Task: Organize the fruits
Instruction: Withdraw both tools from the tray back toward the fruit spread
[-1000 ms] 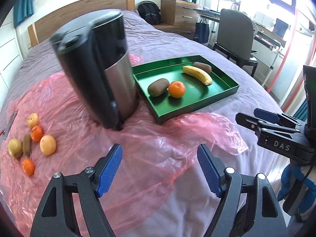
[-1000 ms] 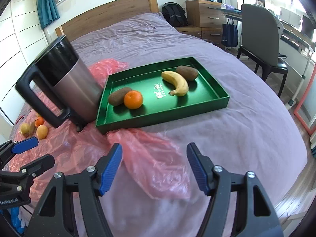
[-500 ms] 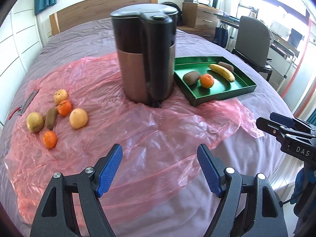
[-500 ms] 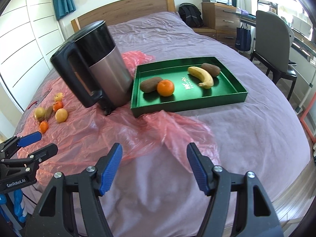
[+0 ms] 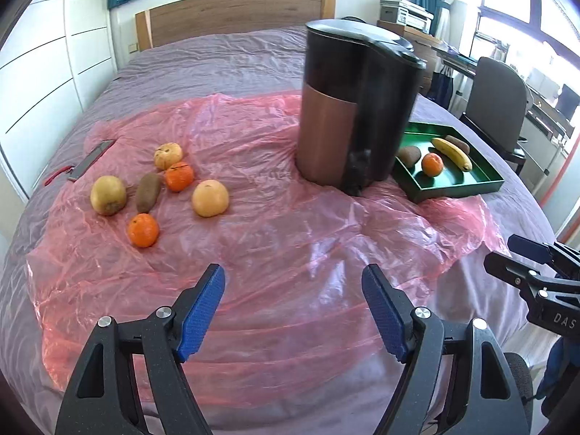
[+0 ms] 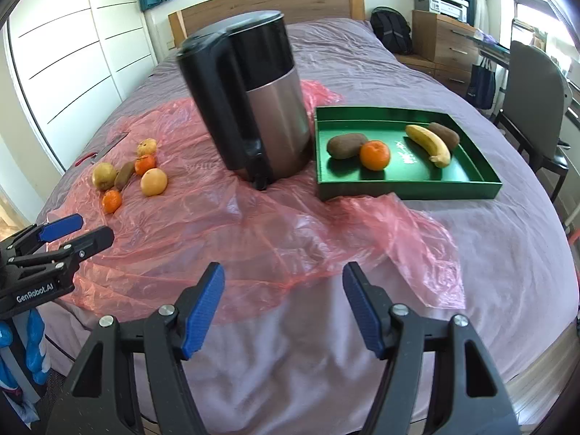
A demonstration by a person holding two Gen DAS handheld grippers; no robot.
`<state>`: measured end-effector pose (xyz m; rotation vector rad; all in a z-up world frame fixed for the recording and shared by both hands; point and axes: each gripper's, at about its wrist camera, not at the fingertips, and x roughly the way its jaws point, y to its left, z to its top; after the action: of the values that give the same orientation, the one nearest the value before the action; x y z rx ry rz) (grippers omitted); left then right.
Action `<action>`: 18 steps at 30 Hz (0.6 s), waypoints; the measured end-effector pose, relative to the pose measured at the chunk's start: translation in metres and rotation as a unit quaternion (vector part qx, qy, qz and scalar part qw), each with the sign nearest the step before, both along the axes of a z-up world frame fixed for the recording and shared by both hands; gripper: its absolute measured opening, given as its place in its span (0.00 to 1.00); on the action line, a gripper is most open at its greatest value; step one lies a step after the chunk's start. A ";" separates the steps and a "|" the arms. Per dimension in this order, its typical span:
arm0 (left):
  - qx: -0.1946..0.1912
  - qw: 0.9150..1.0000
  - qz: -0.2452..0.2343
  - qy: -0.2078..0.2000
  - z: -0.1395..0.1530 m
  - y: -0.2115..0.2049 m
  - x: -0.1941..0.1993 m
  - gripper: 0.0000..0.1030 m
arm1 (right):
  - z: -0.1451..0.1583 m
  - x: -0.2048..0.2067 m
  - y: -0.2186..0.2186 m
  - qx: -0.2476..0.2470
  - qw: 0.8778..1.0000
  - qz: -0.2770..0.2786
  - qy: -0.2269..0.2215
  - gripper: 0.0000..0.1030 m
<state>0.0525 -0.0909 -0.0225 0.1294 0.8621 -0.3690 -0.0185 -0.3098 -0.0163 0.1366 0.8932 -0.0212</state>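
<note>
1. Two tongs are in our hands: our left gripper (image 5: 293,306) and our right gripper (image 6: 283,304), each with two black arms and ribbed blue pads, both spread wide with nothing between them.
2. Just under and ahead of both lies one crinkled, see-through pink plastic sheet (image 5: 282,239), spread over the smooth mauve bedspread (image 6: 489,253).
3. Ahead and to the left of our left gripper sit six loose fruits on the sheet: two glossy orange mandarins (image 5: 143,230) (image 5: 179,176), one fuzzy brown oval kiwi (image 5: 148,192), one round yellow citrus (image 5: 210,198), one dull yellow-green fruit (image 5: 108,195) and one pale speckled one (image 5: 168,156).
4. Farther ahead, between the two groups of fruit, stands one kettle (image 6: 253,108), a brushed-metal cylinder with black plastic top and handle.
5. Ahead and to the right of our right gripper, just beside the kettle, rests one shallow rectangular green tray (image 6: 409,185) holding four fruits: two brown kiwis (image 6: 346,145) (image 6: 444,132), one mandarin (image 6: 375,155), one curved yellow banana (image 6: 427,144).
</note>
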 end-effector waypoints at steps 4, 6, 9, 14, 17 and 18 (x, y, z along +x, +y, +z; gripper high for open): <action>0.006 1.000 0.011 -0.011 -0.001 0.016 0.000 0.71 | -0.002 0.002 0.018 0.000 1.000 0.014 0.001 0.75; 0.009 1.000 0.019 -0.014 -0.003 0.025 0.000 0.71 | -0.003 0.003 0.029 0.000 1.000 0.023 0.003 0.75; 0.009 0.999 0.031 -0.011 -0.007 0.039 0.001 0.71 | -0.003 0.006 0.044 -0.003 0.999 0.036 0.004 0.75; 0.013 0.999 0.048 -0.008 -0.013 0.061 0.003 0.71 | -0.002 0.013 0.067 -0.004 0.998 0.059 0.004 0.75; 0.015 0.998 0.057 -0.008 -0.014 0.074 0.006 0.71 | -0.001 0.019 0.082 -0.005 0.997 0.072 0.004 0.75; 0.014 0.998 0.061 -0.008 -0.015 0.078 0.008 0.71 | -0.001 0.022 0.087 -0.005 0.997 0.077 0.005 0.75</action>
<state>0.0605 -0.0124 -0.0374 0.1056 0.8555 -0.2414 0.0034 -0.2227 -0.0175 0.0580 0.9108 0.1166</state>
